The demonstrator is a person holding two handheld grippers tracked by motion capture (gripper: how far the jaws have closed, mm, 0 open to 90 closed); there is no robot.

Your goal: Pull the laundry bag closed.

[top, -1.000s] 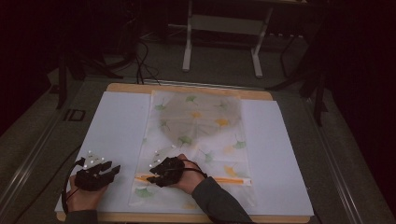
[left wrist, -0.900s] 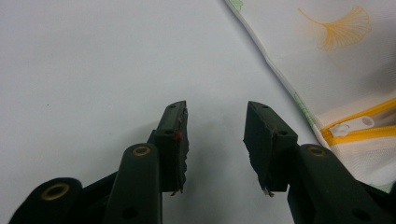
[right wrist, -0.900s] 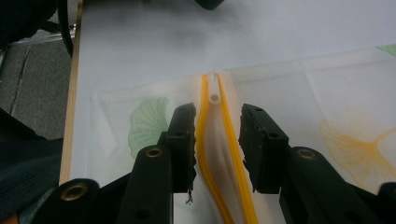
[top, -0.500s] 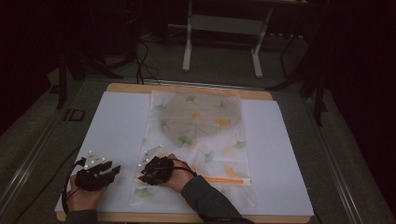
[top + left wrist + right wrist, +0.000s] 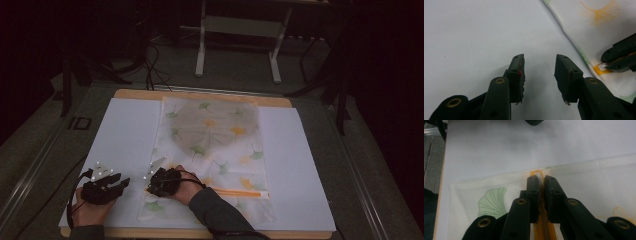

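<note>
Here, a mesh bag [image 5: 210,150] printed with green and yellow leaves lies flat down the middle of the table [image 5: 310,170], on its white cover, running from near the far edge to near the near edge. A round greyish shape shows through the bag's far half. An orange zipper [image 5: 240,192] runs across the bag close to the near edge.

The right gripper [image 5: 159,183] sits at the zipper's left end, by the bag's left side. In the right gripper view its jaws have just been closing and now stand almost together, with the white zipper pull [image 5: 537,175] and the orange zipper tape between them. Pads look pressed on the pull, only a thin slit left between them.

The left gripper [image 5: 112,182] rests on the bare white cover near the table's near-left corner, just beside the bag's left edge, apart from the right one. Its jaws stand wide apart over the white surface, nothing between them. The left gripper view catches the right gripper on the orange zipper end at its right side.
</note>
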